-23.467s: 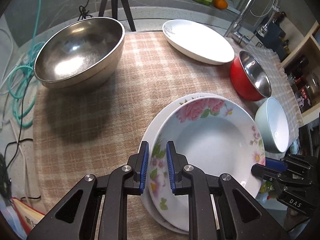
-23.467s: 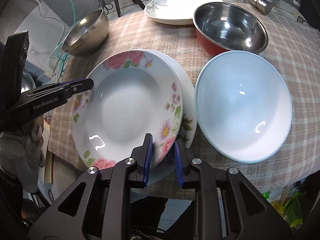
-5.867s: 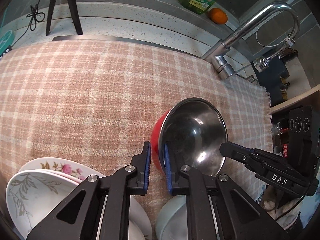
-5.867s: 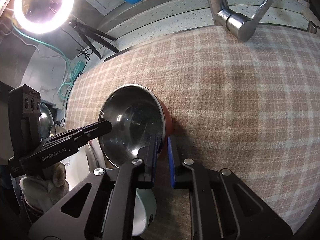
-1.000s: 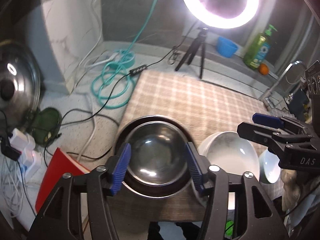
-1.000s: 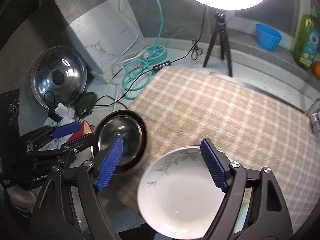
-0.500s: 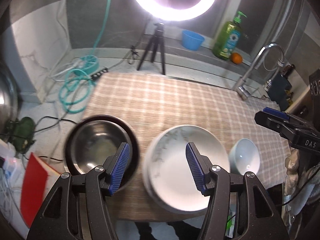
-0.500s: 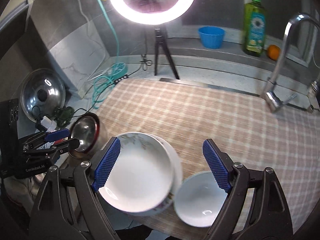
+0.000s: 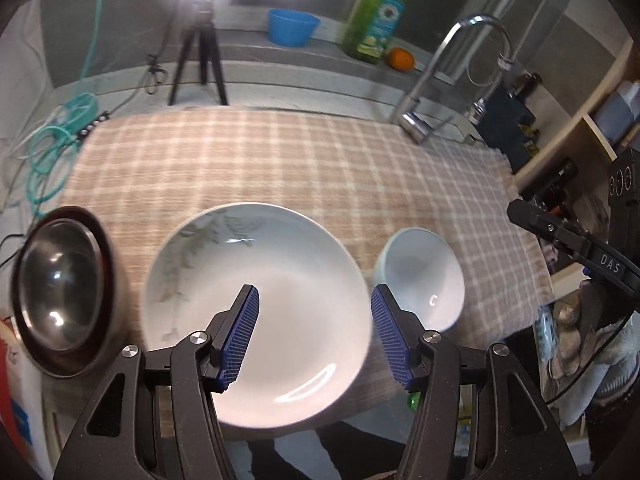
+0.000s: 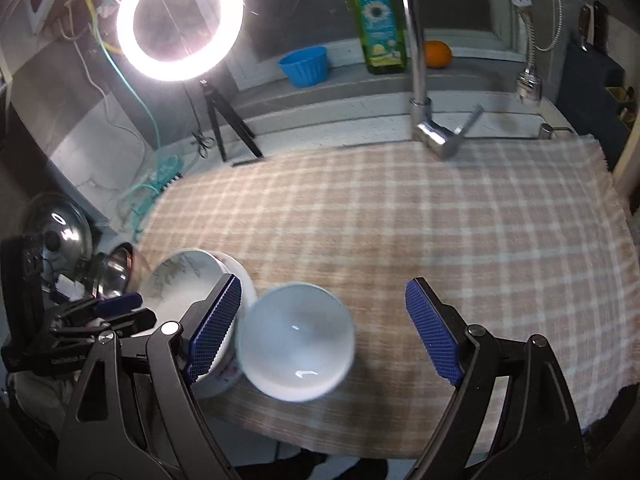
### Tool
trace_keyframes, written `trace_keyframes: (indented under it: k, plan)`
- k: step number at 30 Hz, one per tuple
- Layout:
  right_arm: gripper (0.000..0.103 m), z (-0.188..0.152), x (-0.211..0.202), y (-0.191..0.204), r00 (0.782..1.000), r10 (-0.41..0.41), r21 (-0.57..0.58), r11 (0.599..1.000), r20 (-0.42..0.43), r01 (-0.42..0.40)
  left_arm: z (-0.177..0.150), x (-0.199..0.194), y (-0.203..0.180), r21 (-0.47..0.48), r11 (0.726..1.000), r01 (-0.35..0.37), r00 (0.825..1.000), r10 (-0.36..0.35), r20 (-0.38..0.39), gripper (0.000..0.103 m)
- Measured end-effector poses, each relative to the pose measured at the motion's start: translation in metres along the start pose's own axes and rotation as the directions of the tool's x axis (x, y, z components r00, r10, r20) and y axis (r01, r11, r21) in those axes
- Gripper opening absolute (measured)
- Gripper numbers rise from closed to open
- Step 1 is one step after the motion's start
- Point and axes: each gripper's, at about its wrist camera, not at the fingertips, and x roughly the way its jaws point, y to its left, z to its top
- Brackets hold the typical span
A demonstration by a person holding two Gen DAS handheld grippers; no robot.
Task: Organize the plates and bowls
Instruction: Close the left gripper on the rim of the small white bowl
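A stack of white plates (image 9: 256, 264), the top one with a grey leaf print, sits near the front edge of the checked cloth (image 9: 280, 160). To its right stands a pale blue bowl (image 9: 420, 276). On its left, a steel bowl (image 9: 60, 288) is nested inside a darker bowl. My left gripper (image 9: 316, 336) hovers open above the plates, holding nothing. My right gripper (image 10: 324, 332) is wide open above the pale blue bowl (image 10: 296, 340), with the plates (image 10: 184, 280) to its left. Neither gripper touches a dish.
A ring light on a tripod (image 10: 180, 20), a blue tub (image 10: 304, 64), a green soap bottle (image 10: 378, 20) and an orange (image 10: 438, 54) line the back ledge. A tap (image 10: 436, 136) overhangs the cloth. Cables (image 9: 52, 148) and a pot lid (image 10: 60, 236) lie at the left, and a shelf (image 9: 580, 120) stands at the right.
Both grippers have swung to the right along the front of the cloth. The steel bowls have slid to the left edge of each view. Plates and pale bowl now lie under the jaws.
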Motion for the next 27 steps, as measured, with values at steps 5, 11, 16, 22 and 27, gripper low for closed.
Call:
trace_keyframes:
  k: [5,11,16,22,27]
  plan:
    - [0.087,-0.014,0.006,-0.024,0.993,-0.112,0.0,0.994,-0.045,0.112,-0.002,0.013,-0.026,0.048,0.998,0.048,0.998,-0.046,-0.034,0.055]
    - [0.08,-0.026,0.013,-0.042,0.995,-0.034,0.074,0.996,-0.098,0.042,-0.007,0.031,-0.049,0.085,0.99,0.109,0.99,-0.1,-0.095,0.03]
    - [0.049,-0.036,0.026,-0.041,0.983,0.087,0.112,0.991,-0.163,-0.069,-0.007,0.044,-0.049,0.063,0.991,0.118,0.986,-0.109,-0.125,0.02]
    - [0.037,-0.042,0.038,-0.034,0.967,0.163,0.108,0.984,-0.197,-0.144,-0.003,0.053,-0.052,0.066,0.995,0.079,0.989,-0.07,-0.13,0.019]
    - [0.029,-0.044,0.047,-0.038,0.957,0.196,0.137,0.976,-0.216,-0.169,0.0,0.062,-0.054,0.066,0.996,0.058,0.99,-0.049,-0.135,0.019]
